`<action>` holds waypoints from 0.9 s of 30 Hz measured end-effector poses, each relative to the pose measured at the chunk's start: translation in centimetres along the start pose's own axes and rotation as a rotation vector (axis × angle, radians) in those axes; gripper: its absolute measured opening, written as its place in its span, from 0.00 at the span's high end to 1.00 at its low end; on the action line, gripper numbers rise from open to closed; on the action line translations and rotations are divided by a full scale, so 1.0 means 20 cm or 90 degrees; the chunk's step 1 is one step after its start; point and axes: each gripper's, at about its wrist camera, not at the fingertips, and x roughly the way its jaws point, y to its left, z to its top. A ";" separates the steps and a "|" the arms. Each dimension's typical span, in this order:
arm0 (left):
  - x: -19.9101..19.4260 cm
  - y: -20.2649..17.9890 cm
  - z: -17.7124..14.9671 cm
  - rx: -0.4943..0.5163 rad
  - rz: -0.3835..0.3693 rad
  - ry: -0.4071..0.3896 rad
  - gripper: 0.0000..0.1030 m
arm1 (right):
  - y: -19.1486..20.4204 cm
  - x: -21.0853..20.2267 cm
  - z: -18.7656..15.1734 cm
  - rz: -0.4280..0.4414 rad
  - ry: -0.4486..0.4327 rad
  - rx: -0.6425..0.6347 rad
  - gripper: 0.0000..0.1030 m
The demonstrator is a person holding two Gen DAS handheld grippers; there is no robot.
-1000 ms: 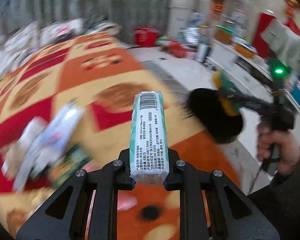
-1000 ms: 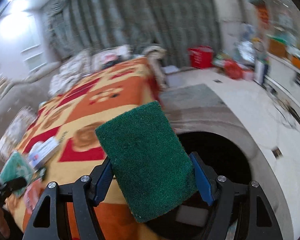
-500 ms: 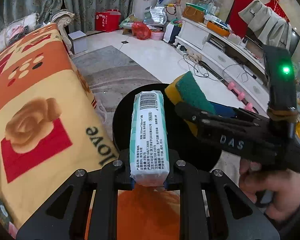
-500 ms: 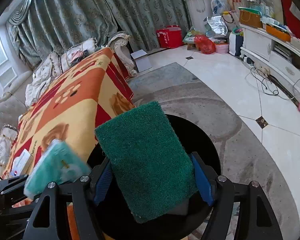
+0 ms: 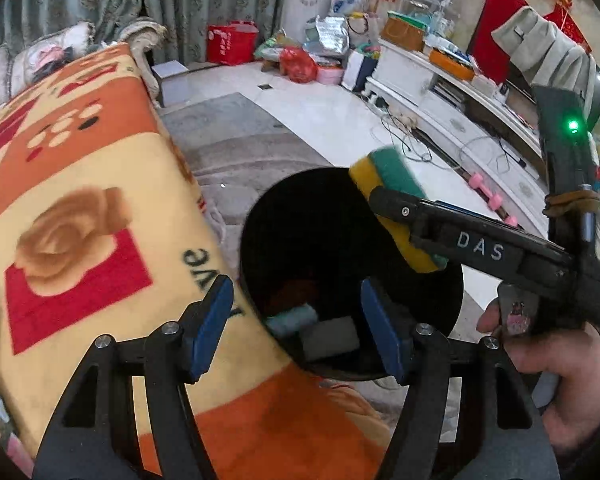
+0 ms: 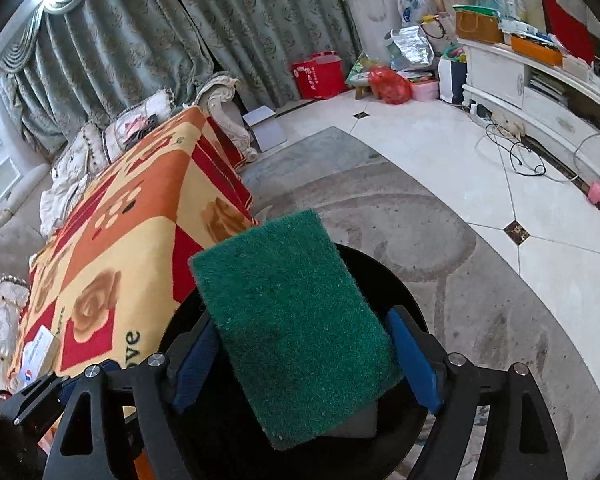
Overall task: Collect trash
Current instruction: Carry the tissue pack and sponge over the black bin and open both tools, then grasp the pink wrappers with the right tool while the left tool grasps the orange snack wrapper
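A black round bin (image 5: 284, 220) stands on the floor beside the table. My left gripper (image 5: 296, 320) is open and empty just above its near rim. A pale green tissue pack (image 5: 292, 318) and a white item (image 5: 332, 338) lie inside the bin. My right gripper (image 6: 304, 364) hangs over the bin (image 6: 380, 276). Its blue pads stand a little apart from the green and yellow scouring sponge (image 6: 296, 340), which still sits between them. The sponge also shows in the left wrist view (image 5: 392, 204), over the bin's far right rim.
A table with an orange, red and yellow rose cloth (image 5: 80, 208) lies left of the bin. A small card (image 6: 36, 354) lies on it. A grey rug (image 6: 480, 300), a white TV cabinet (image 5: 452, 112), cables and pink dumbbells (image 5: 488, 192) are to the right.
My left gripper opened and the tissue pack fell into the bin. My right gripper's pads have spread slightly from the sponge and moved further over the bin.
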 end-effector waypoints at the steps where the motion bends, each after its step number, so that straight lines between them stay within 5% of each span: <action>1: -0.03 0.01 -0.01 -0.003 0.002 -0.004 0.36 | 0.00 0.00 0.00 -0.001 -0.001 0.003 0.19; 11: -0.44 0.23 -0.18 -0.072 0.040 -0.066 0.36 | 0.18 -0.06 0.02 0.019 -0.036 -0.022 0.15; 16: -0.68 0.46 -0.35 -0.112 0.084 -0.074 0.36 | 0.41 -0.09 -0.05 0.111 -0.033 -0.072 0.15; 27: -1.10 1.08 -0.78 -0.110 0.229 -0.082 0.36 | 1.09 -0.06 -0.47 0.332 0.086 -0.198 0.15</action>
